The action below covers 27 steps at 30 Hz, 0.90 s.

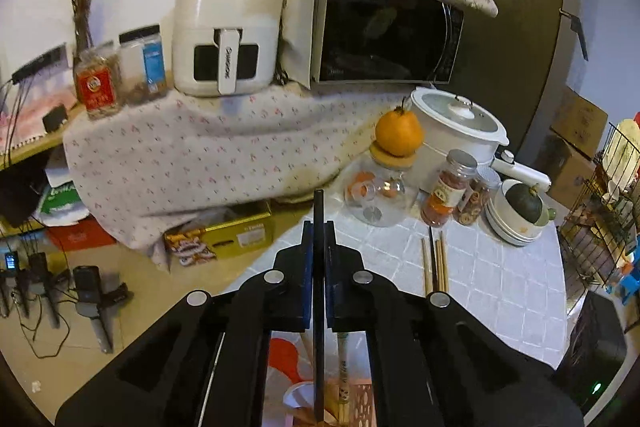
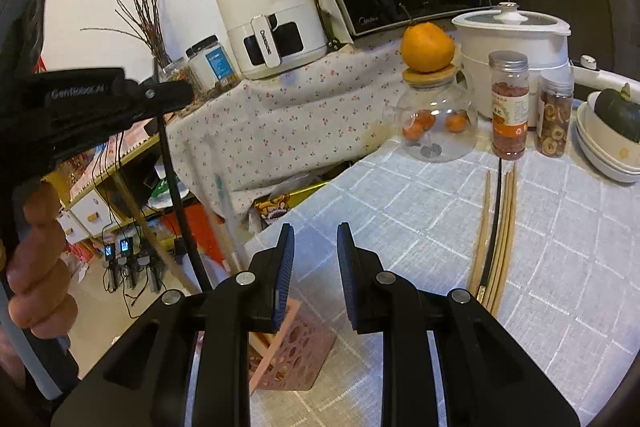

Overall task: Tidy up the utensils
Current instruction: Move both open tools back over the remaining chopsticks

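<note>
My left gripper [image 1: 319,227] is clamped tight on a black chopstick [image 1: 318,267], its two blue pads pressed flat against the stick from either side. The stick runs straight up through the jaws, its top end poking out above the fingertips and its lower end reaching down to the pink holder [image 1: 352,403] below, where other sticks stand. From the right wrist camera I see that same left gripper [image 2: 176,97] off to my left, held roughly level, with the black chopstick [image 2: 180,195] hanging down from it in a long slant. A hand [image 2: 36,259] wraps the grip below it, fingers curled round the handle.

My right gripper [image 2: 316,247] hangs slack above the near edge of the table [image 2: 560,267], angled downward, its jaws parted with nothing between them. The pink holder [image 2: 292,351] sits just under its left finger; whether the finger touches the rim I can't quite tell, since the finger hides it.

Farther out on the checked cloth lies a bunch of chopsticks [image 2: 496,227], several wooden ones and one black, side by side and pointing toward a glass jar [image 2: 436,119] with an orange [image 2: 427,47] on its lid.
</note>
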Tool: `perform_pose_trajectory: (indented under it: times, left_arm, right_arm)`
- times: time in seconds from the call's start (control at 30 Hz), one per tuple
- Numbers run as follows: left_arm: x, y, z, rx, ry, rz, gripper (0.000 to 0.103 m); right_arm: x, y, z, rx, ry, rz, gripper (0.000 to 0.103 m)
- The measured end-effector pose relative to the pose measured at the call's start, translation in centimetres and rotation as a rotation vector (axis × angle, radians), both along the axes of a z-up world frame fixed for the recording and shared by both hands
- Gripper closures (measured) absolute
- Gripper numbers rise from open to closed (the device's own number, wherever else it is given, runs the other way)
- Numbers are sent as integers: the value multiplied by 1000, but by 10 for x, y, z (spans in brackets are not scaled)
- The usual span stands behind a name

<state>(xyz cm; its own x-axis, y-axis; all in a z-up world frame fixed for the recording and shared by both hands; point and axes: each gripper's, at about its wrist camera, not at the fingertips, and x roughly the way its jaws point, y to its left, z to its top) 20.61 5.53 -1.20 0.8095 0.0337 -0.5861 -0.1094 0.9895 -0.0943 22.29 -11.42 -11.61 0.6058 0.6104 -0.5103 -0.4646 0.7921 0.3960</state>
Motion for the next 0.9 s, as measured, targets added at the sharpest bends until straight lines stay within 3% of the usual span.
perform_pose_trajectory:
  times: [0.17,0.27,0.4,0.47,0.5,0.67,0.73,0.9]
  left_arm:
    - [-6,4,8,3,-61,27,99]
    - [-6,-1,4,7,-52,12,99]
    - [-1,-14,-14,39,68,-38,99]
    - [4,-17,-27,48,165,-51,95]
    - [4,-16,-29,42,185,-47,85]
    - [-7,-28,-13,72,151,-55,65]
    - [-10,-37,-11,72,157,-77,63]
    - [-15,-66,-6,88,159,-144,62]
  right_arm:
    - [-2,-4,6,9,-9,-8,80]
    - [-3,-6,8,11,-9,-8,80]
    - [-1,-10,8,16,8,-5,80]
    - [1,-15,9,12,24,-8,76]
    - [2,-18,10,10,31,-12,71]
    - [12,-48,13,-20,108,-94,66]
    - [13,-65,15,-59,137,-151,64]
    - [5,-104,23,-115,184,-247,47]
